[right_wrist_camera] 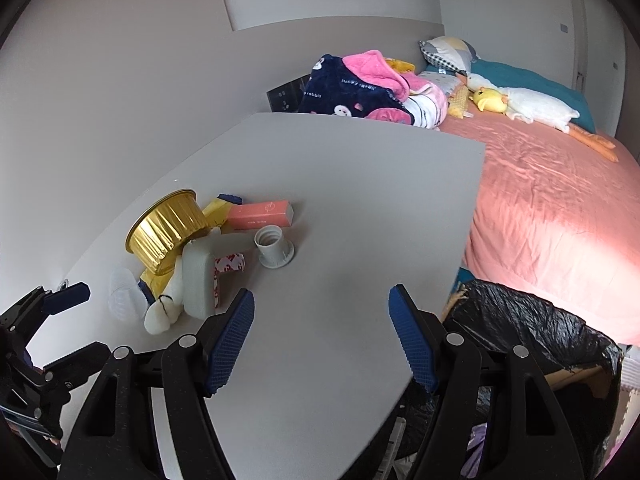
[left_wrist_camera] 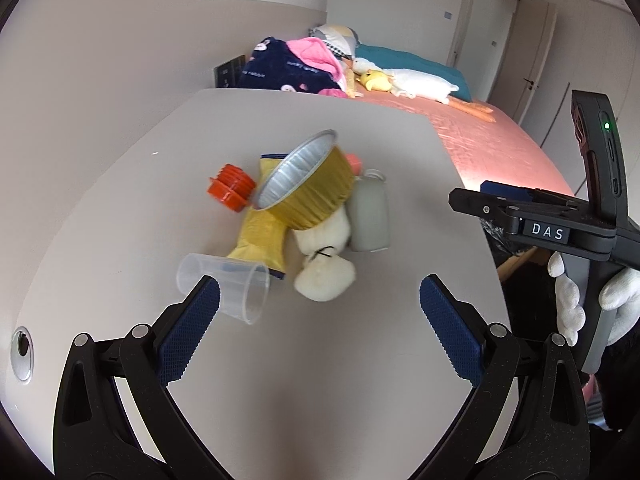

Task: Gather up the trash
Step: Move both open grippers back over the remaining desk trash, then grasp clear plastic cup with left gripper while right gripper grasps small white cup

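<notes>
A pile of trash lies on the grey table [left_wrist_camera: 140, 184]. It holds a gold foil cup [left_wrist_camera: 316, 192] on its side, a yellow snack bag [left_wrist_camera: 262, 232], an orange-red cap [left_wrist_camera: 230, 188], a clear plastic cup [left_wrist_camera: 228, 286], a white plush piece [left_wrist_camera: 324, 268] and a grey bottle [left_wrist_camera: 370, 216]. The right wrist view also shows the foil cup [right_wrist_camera: 168, 232], a pink box [right_wrist_camera: 264, 214] and a grey threaded cap [right_wrist_camera: 274, 250]. My left gripper [left_wrist_camera: 320, 296] is open just short of the pile, its left finger by the clear cup. My right gripper [right_wrist_camera: 322, 320] is open and empty over bare table.
A bin lined with a black bag [right_wrist_camera: 532, 336] stands at the table's right edge. A bed with a pink sheet [right_wrist_camera: 552, 216], blankets and plush toys lies beyond the table. A round grommet [left_wrist_camera: 22, 354] sits in the table at the left.
</notes>
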Motion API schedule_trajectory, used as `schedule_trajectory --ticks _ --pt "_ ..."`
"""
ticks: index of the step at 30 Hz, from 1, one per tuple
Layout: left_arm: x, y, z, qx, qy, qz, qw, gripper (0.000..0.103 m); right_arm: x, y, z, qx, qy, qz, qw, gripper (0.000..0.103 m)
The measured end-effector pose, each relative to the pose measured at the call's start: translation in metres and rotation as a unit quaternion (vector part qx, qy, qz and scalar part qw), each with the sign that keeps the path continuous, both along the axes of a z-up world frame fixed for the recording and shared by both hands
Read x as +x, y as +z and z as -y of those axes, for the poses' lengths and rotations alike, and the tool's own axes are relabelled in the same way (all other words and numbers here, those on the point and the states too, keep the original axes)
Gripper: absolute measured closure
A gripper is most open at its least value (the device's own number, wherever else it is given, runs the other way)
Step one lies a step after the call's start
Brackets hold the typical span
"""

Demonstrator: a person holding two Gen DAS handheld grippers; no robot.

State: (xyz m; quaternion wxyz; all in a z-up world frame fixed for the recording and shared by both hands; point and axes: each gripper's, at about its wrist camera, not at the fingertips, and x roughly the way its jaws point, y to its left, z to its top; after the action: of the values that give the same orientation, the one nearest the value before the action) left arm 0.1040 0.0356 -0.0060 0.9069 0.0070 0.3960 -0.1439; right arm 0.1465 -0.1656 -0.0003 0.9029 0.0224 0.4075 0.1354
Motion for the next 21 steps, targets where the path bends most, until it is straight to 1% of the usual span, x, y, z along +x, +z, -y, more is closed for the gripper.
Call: schedule_trajectory --ticks 4,7,14,18,21 --pt "0.001 -0.004 -0.013 0.0 0.015 -0.002 0.9999 0.006 0.014 -0.006 -0.01 -0.003 0.007 -0.005 1.0 0.033" --pt "0.006 -0.006 -0.022 0.0 0.027 -0.006 0.9996 0.006 0.026 -0.01 -0.017 0.001 0.011 -0.013 1.0 0.037" --pt "0.019 -0.013 -0.042 -0.007 0.055 -0.015 0.9984 0.006 0.049 -0.017 -0.031 0.0 0.014 -0.022 1.0 0.038" --pt "0.027 -0.019 -0.049 -0.016 0.057 -0.026 0.9979 0.006 0.057 -0.021 -0.04 -0.005 0.019 -0.025 0.999 0.038" --pt "0.03 -0.023 -0.049 -0.015 0.049 -0.031 0.9982 0.006 0.062 -0.026 -0.045 -0.012 0.021 -0.029 0.999 0.038"
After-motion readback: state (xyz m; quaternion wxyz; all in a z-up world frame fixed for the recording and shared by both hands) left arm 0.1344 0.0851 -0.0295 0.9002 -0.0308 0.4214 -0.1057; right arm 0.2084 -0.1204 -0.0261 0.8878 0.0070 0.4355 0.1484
